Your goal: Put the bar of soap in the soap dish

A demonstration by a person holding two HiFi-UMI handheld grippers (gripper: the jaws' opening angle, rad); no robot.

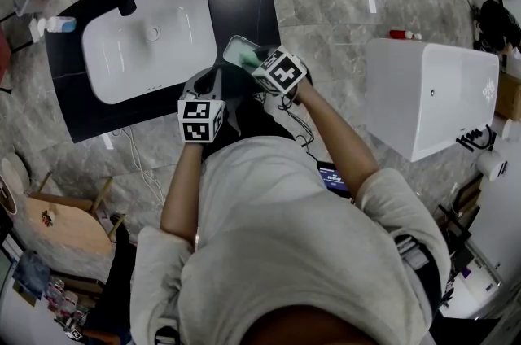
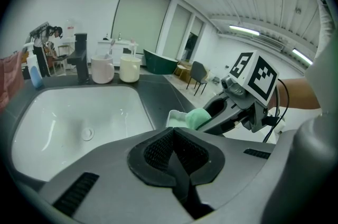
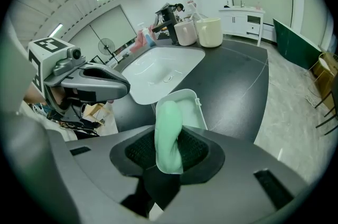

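Soap [image 3: 168, 128] stands on edge, pinched between right gripper [image 3: 170, 157] pads, jaws part-open round it; it hangs over near end of dish [image 3: 194, 104], can't tell if it touches; left gripper [image 2: 177, 154] has jaws together, nothing in them, close beside right one; dish sits on black counter [image 3: 237, 80] by sink [image 3: 158, 67] corner; cups [image 3: 210, 31] and tap [image 2: 81, 59] at sink's far side.
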